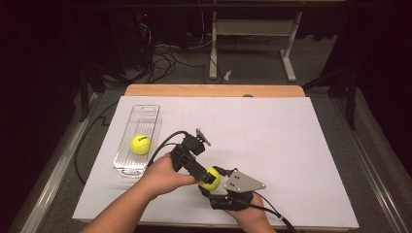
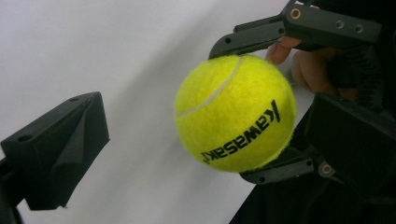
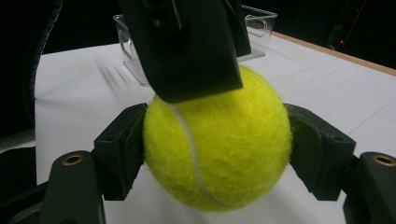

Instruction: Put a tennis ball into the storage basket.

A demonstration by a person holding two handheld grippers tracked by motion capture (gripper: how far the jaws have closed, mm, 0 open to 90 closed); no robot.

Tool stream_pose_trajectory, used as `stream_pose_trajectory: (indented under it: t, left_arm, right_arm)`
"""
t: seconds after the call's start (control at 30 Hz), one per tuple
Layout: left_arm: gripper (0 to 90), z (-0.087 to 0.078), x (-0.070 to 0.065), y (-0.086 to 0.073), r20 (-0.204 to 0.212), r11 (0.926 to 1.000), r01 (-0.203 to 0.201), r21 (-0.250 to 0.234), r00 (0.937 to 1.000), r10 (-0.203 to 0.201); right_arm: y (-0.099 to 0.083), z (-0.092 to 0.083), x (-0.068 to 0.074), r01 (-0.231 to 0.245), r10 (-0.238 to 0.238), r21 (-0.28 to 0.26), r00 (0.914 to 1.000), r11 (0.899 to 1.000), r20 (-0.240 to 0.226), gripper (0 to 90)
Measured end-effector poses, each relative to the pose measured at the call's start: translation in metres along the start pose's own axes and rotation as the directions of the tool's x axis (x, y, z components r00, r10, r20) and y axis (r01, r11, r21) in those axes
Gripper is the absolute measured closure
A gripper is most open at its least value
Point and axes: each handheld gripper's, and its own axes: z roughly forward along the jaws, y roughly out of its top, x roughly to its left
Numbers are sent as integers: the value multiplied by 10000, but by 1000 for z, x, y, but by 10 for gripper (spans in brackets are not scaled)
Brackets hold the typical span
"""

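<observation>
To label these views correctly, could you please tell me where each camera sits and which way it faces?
High view: fixed above the person's side, looking forward and down on the white table; both forearms enter from the bottom, with the left hand-held gripper and right hand-held gripper.
Left gripper view: rides the left hand-held gripper, facing the held tennis ball; one own jaw shows at lower left.
Right gripper view: rides the right hand-held gripper, looking past the ball toward the clear bin; both own jaws clamp the ball.
Shared: all three show that ball.

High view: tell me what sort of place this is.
Probably a lab or recording workshop: a white-covered table under a fixed camera, loose cables on the grey floor, and a bare desk frame behind.
</observation>
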Motion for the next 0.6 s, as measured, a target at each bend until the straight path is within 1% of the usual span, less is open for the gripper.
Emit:
stream_pose_trajectory:
  t: [0.3, 0.6]
  left_arm:
    - [14, 10, -4, 4, 113, 9999, -17, 161, 9999, 15]
    - [30, 19, -4, 5, 160, 9995, -2, 315, 9999, -3]
  right_arm:
    - [1, -1, 0, -36, 36, -79, 10000, 10000, 60, 275]
    - [2, -2, -1, -2, 3, -154, 10000, 9999, 71, 275]
